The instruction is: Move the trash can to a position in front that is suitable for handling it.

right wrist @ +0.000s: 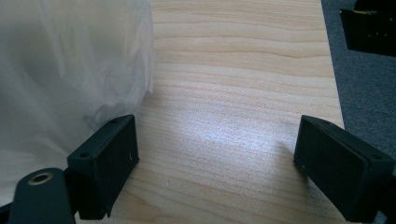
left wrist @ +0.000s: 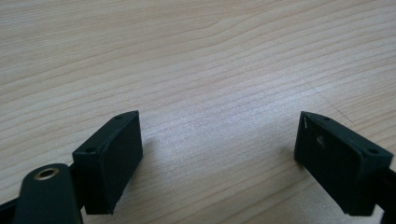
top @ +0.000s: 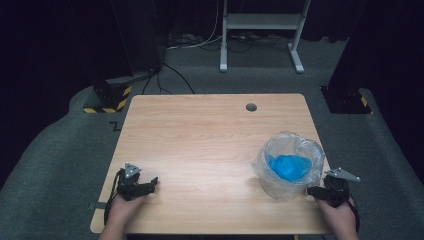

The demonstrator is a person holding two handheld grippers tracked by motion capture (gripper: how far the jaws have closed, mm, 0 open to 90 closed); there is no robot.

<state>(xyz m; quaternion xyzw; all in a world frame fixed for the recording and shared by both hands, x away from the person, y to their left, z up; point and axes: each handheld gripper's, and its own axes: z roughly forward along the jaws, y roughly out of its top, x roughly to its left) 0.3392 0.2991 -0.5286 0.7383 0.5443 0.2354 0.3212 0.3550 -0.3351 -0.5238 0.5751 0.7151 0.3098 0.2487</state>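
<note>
A small bin lined with a clear plastic bag (top: 290, 165) stands at the right of the wooden table (top: 200, 135), with something crumpled and blue (top: 290, 166) inside it. My right gripper (top: 314, 192) rests on the table just right of the bin, jaws open and empty; in the right gripper view the bag (right wrist: 65, 70) bulges beside my right gripper (right wrist: 217, 158) at its left jaw. My left gripper (top: 150, 185) lies near the table's front left corner, open, with bare wood between the jaws of my left gripper (left wrist: 219, 158).
A round cable hole (top: 251, 107) sits near the table's far edge. Beyond the table stand a white metal frame (top: 260, 30) and black bases with yellow-black tape (top: 107, 97). The table's right edge (right wrist: 334, 84) runs close to my right gripper.
</note>
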